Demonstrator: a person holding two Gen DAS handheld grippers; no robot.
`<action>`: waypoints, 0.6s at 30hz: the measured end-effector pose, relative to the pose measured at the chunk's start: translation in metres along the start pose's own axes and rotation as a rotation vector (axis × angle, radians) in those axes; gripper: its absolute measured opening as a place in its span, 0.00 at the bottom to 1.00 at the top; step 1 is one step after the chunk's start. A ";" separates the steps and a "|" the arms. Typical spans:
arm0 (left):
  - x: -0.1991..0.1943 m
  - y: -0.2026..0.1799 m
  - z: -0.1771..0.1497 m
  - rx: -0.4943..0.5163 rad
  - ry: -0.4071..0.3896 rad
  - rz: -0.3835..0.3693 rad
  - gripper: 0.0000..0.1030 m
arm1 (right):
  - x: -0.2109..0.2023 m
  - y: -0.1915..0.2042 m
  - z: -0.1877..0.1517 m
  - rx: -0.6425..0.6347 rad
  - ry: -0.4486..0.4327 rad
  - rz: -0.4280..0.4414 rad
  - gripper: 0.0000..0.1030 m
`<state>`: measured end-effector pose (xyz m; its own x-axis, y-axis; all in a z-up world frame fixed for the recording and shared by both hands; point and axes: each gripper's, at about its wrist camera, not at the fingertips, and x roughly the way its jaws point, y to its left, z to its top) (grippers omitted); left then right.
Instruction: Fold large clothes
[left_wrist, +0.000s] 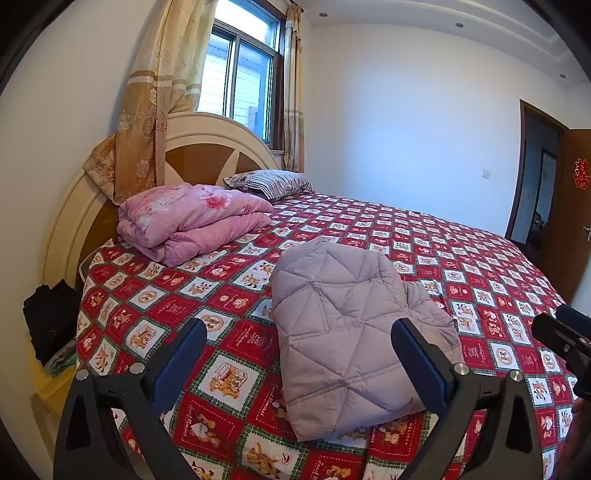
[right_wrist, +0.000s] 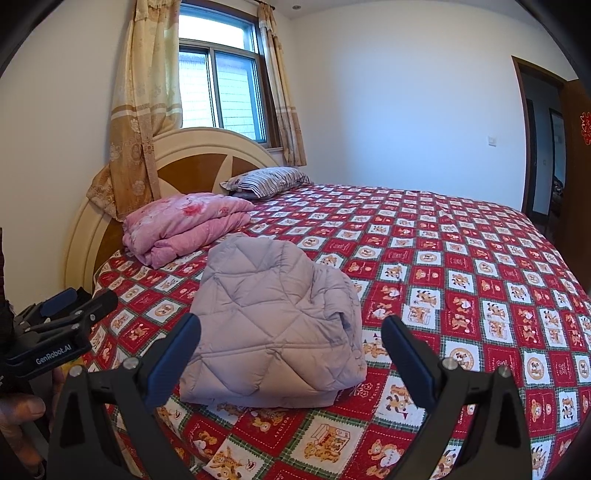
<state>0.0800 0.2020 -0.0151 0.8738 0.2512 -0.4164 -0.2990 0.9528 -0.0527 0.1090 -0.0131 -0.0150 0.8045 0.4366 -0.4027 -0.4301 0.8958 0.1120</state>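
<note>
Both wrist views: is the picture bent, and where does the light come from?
Left wrist view: fisheye bends the ceiling lines, corners are black, daylight enters by the window. Right wrist view: same bend at the door frame, the window is overexposed at the top, and the jacket is sharp.

Each gripper is matte black plastic. The left gripper (left_wrist: 299, 350) and right gripper (right_wrist: 291, 347) carry two splayed fingers (right_wrist: 177, 363) faced with dark blue pads, silver round screws at the finger joints, and white "GenRobot.AI" lettering along the left one's side.
</note>
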 end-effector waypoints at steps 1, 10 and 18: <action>0.000 0.000 0.000 0.001 0.001 -0.001 0.97 | 0.000 0.000 0.000 0.000 0.001 0.000 0.97; 0.002 0.001 -0.001 0.006 0.005 -0.002 0.97 | -0.001 0.001 0.000 0.000 0.000 0.000 0.97; 0.003 0.001 -0.001 0.006 0.007 -0.002 0.97 | -0.001 0.000 0.000 0.000 -0.001 0.001 0.97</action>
<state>0.0820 0.2039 -0.0179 0.8719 0.2480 -0.4223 -0.2947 0.9544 -0.0481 0.1084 -0.0134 -0.0149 0.8043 0.4377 -0.4020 -0.4308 0.8953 0.1129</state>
